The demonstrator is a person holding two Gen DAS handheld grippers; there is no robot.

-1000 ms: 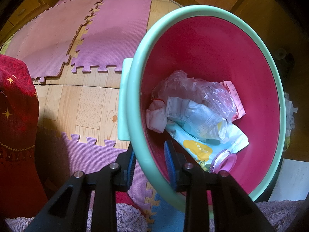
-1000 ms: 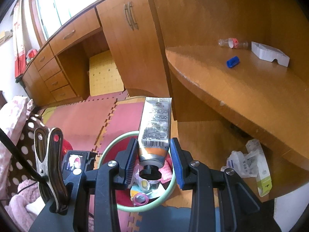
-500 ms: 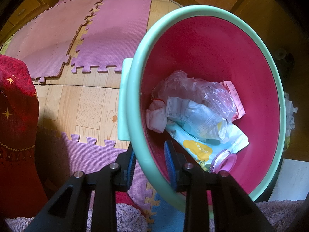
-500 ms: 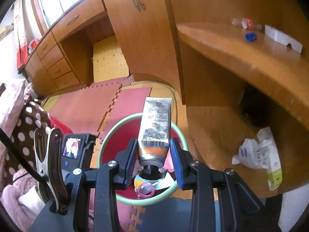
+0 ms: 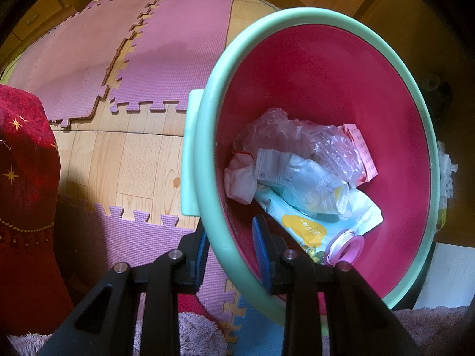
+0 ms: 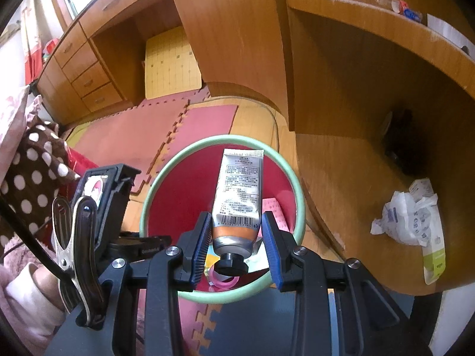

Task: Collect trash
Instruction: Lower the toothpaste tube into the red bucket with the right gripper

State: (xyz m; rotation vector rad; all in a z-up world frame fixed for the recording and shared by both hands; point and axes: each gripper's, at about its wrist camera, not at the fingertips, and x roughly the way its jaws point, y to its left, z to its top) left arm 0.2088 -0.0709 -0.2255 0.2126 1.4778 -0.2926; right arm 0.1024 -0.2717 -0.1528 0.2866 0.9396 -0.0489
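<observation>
The right gripper clamps a tube near its cap, long axis pointing away over the bin mouth — bin directly below and ahead; the left gripper pinches the bin's rim, steadying it for the drop.

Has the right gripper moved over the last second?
Yes. The right gripper, shut on the tube, has come down toward the bin; the desk has slid up the right wrist view.
</observation>
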